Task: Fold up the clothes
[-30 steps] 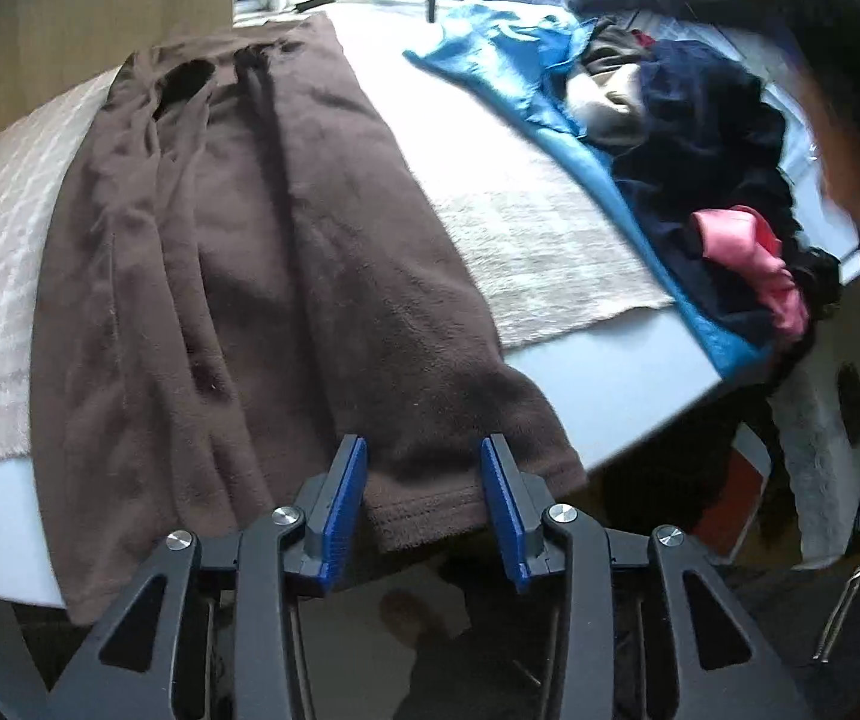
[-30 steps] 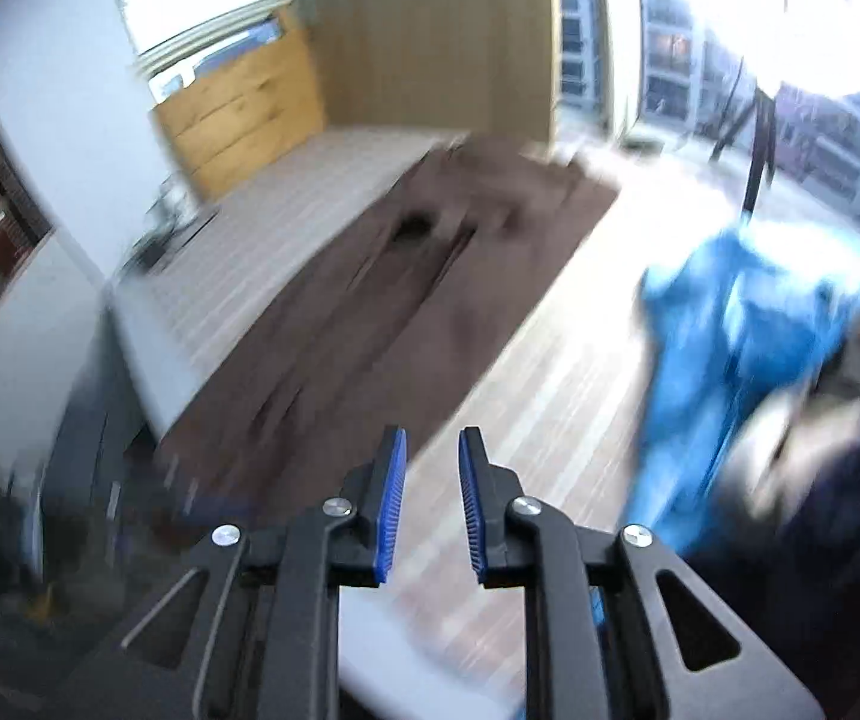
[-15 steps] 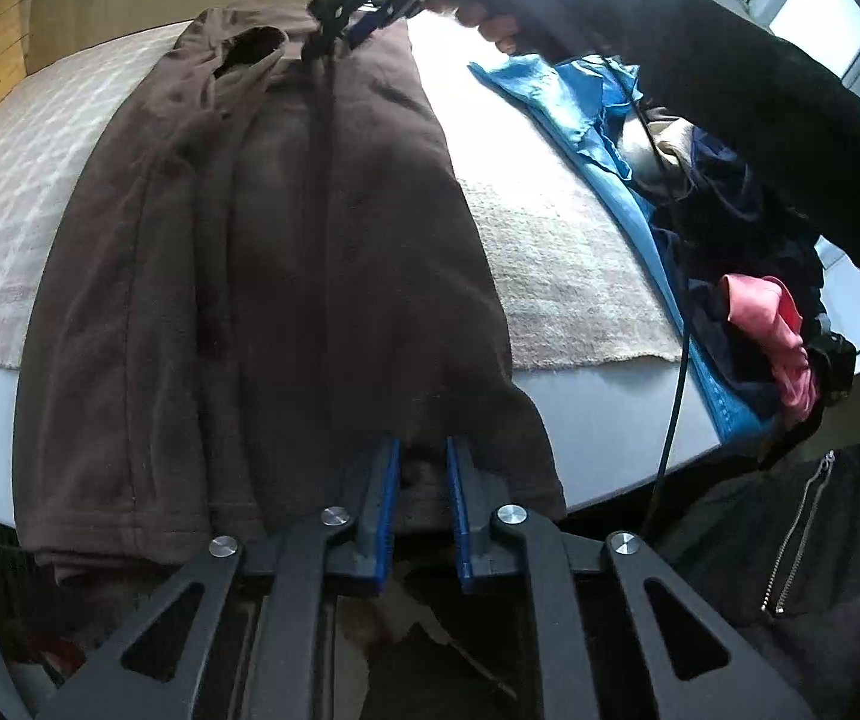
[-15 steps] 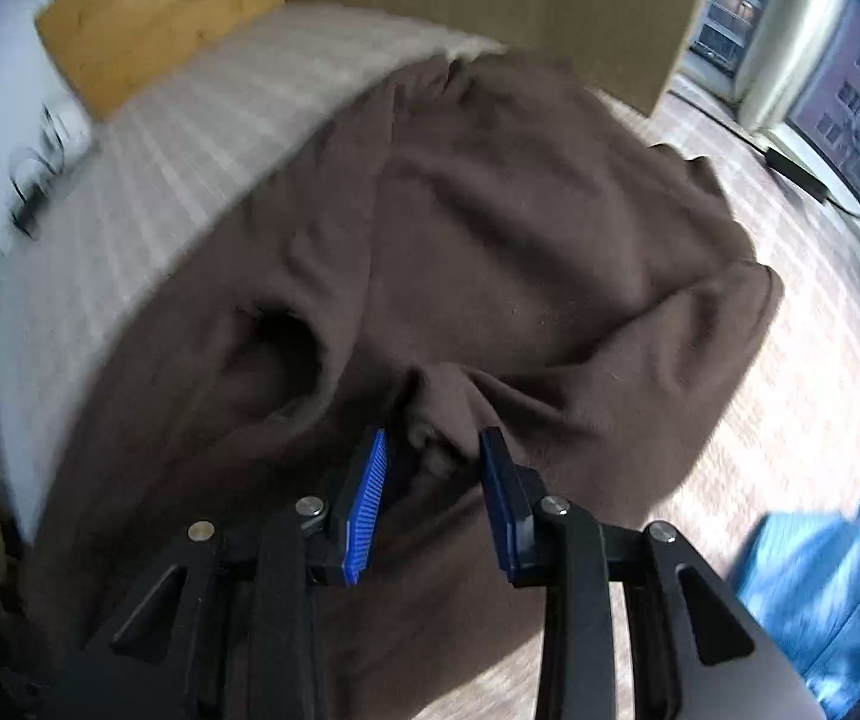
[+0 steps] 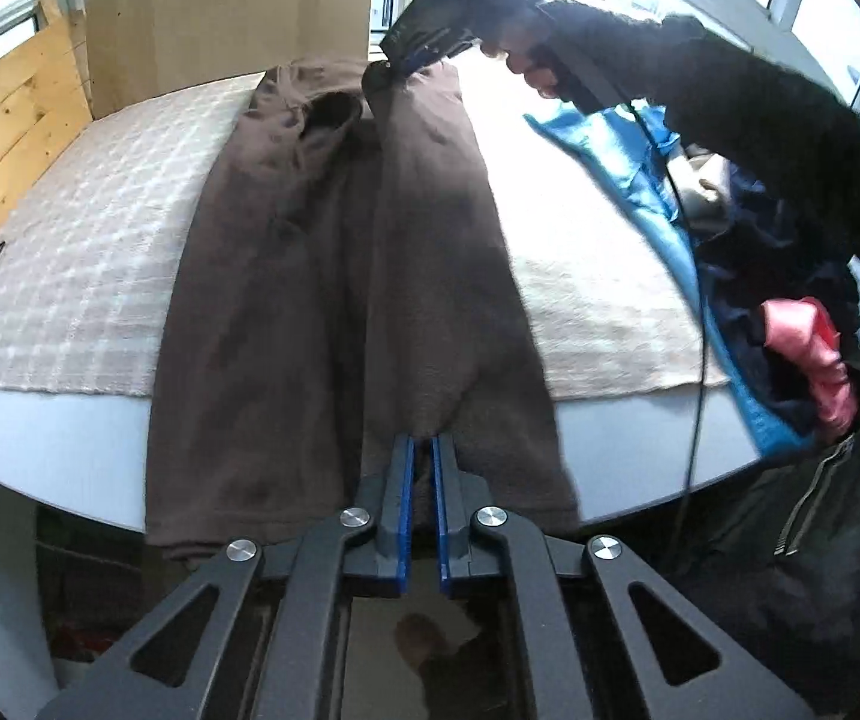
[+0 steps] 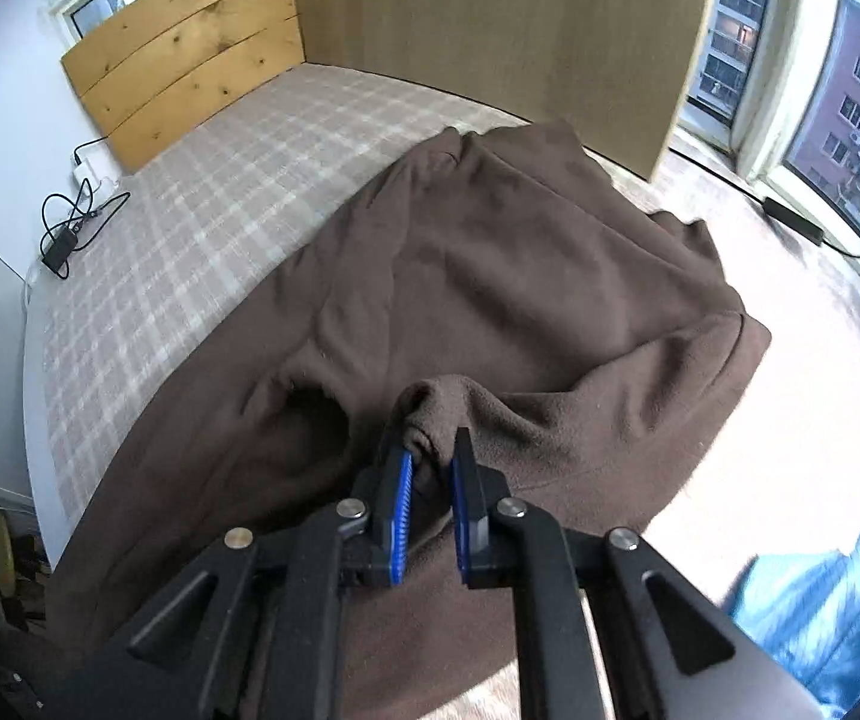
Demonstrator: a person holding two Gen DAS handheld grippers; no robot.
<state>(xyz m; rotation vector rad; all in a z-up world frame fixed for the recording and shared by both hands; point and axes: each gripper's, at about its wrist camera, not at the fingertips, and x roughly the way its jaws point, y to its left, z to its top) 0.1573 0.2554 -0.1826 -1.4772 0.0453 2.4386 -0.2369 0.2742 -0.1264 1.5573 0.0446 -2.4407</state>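
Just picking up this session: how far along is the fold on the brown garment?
Done: the brown garment lies flat lengthwise on the checked blanket. In hand: left gripper is shut on its near hem, right gripper on the collar end. Left: no fold is made; the clothes pile waits.

The left wrist view looks from just off the near rim of the white round table (image 5: 58, 450), low and close, facing along the long brown fleece garment (image 5: 334, 276) toward the pale wooden panel (image 5: 220, 6). The right wrist view looks steeply down, very near, onto that garment's (image 6: 520, 276) far end (both share it and the beige checked cloth (image 6: 190, 240)).
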